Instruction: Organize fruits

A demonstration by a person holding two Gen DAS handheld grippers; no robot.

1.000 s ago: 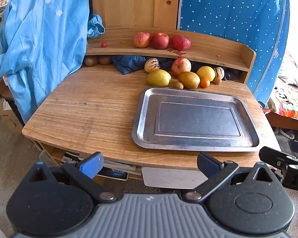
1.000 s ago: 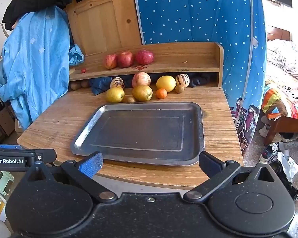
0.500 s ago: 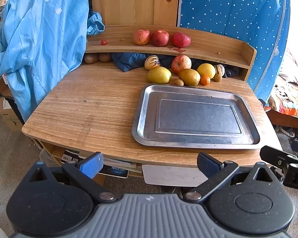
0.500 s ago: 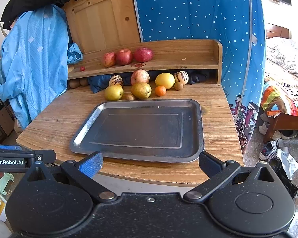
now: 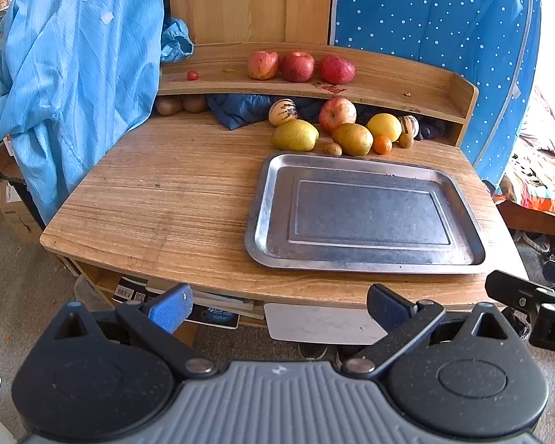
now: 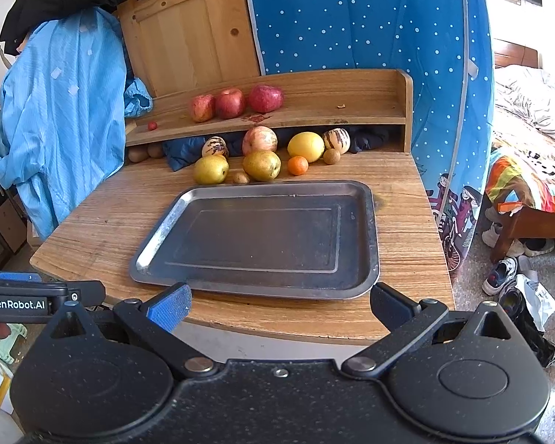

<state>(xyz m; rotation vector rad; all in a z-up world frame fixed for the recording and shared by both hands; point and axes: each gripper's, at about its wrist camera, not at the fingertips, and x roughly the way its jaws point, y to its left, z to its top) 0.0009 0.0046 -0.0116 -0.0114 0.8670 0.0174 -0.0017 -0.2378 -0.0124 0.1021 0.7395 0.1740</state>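
An empty metal tray (image 5: 273, 199) (image 6: 370, 229) lies on the wooden desk (image 5: 159, 192) (image 6: 407, 199). Behind it is a cluster of fruit: two yellow-green pears (image 5: 294, 135) (image 6: 211, 169), a red apple (image 5: 337, 109) (image 6: 259, 140), a yellow citrus (image 5: 384, 126) (image 6: 306, 146), a small orange (image 5: 382, 145) (image 6: 298, 165), striped melons (image 5: 283, 111) (image 6: 336, 140) and small kiwis (image 5: 332, 148). Three red apples (image 5: 297, 66) (image 6: 229, 103) sit on the raised shelf. My left gripper (image 5: 277, 305) and right gripper (image 6: 279, 305) both stand open before the desk's front edge, holding nothing.
A light blue garment (image 5: 66, 74) (image 6: 55, 118) hangs at the desk's left. A blue dotted fabric wall (image 5: 433, 11) (image 6: 351, 14) stands behind and right. A dark blue cloth (image 5: 236, 109) lies under the shelf. A small red fruit (image 5: 192, 75) sits on the shelf. Shoes (image 6: 499, 275) lie on the floor right.
Both grippers have drawn slightly nearer and higher relative to the desk; the tray and fruit sit a little lower in view. Nothing on the desk has moved.
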